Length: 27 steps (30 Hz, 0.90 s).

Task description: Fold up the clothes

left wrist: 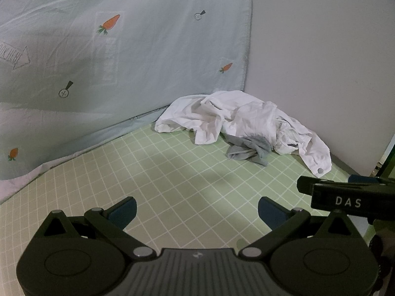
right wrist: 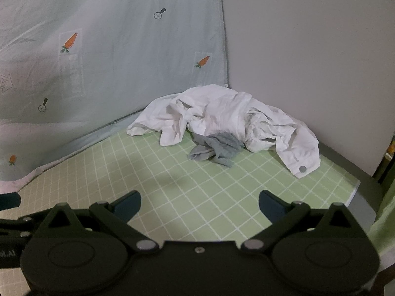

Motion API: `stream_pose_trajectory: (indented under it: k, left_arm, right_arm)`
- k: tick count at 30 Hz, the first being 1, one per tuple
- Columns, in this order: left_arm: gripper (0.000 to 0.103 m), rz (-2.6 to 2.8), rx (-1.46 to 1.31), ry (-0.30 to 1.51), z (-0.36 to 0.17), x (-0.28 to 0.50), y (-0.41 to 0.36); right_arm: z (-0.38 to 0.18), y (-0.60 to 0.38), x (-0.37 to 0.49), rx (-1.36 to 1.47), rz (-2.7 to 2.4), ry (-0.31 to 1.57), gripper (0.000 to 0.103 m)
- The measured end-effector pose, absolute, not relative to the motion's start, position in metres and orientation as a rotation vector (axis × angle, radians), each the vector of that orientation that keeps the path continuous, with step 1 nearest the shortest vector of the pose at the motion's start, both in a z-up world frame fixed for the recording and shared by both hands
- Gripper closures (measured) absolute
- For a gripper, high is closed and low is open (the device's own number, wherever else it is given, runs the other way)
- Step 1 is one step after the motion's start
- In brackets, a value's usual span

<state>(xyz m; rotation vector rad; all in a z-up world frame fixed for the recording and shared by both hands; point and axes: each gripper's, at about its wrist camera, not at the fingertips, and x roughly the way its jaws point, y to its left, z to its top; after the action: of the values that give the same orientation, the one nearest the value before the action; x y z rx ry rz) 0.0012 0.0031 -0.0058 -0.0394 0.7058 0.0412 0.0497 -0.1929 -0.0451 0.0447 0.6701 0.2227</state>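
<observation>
Left wrist: both claws apart, empty; green checked surface [left wrist: 172, 172]; carrot-print sheet [left wrist: 123, 49]; wall [left wrist: 321, 49].

white garment [left wrist: 237, 120]: thin woven cloth, matt, heavily creased
grey garment [left wrist: 249, 150]: soft matt cloth, crumpled
checked cover [left wrist: 172, 172]: smooth green surface, faint sheen
printed sheet [left wrist: 123, 49]: pale cotton-like cloth, wrinkled
left gripper [left wrist: 197, 211]: matt black plastic, dull metal rivets
wall [left wrist: 321, 61]: plain, matt

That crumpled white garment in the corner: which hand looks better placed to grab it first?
Probably the right tool. The white garment lies almost straight ahead of it, but off to the right for the left tool. Both are open and empty.
</observation>
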Motion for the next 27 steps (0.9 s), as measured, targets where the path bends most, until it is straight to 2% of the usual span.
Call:
stream_pose_trajectory:
  k: [27]
  left_arm:
    - [0.000, 0.048, -0.052, 0.717, -0.0037, 0.0014, 0.0081]
  right_arm:
    - [-0.0400, -0.1936, 0.0543, 0.040, 0.220, 0.683, 0.000]
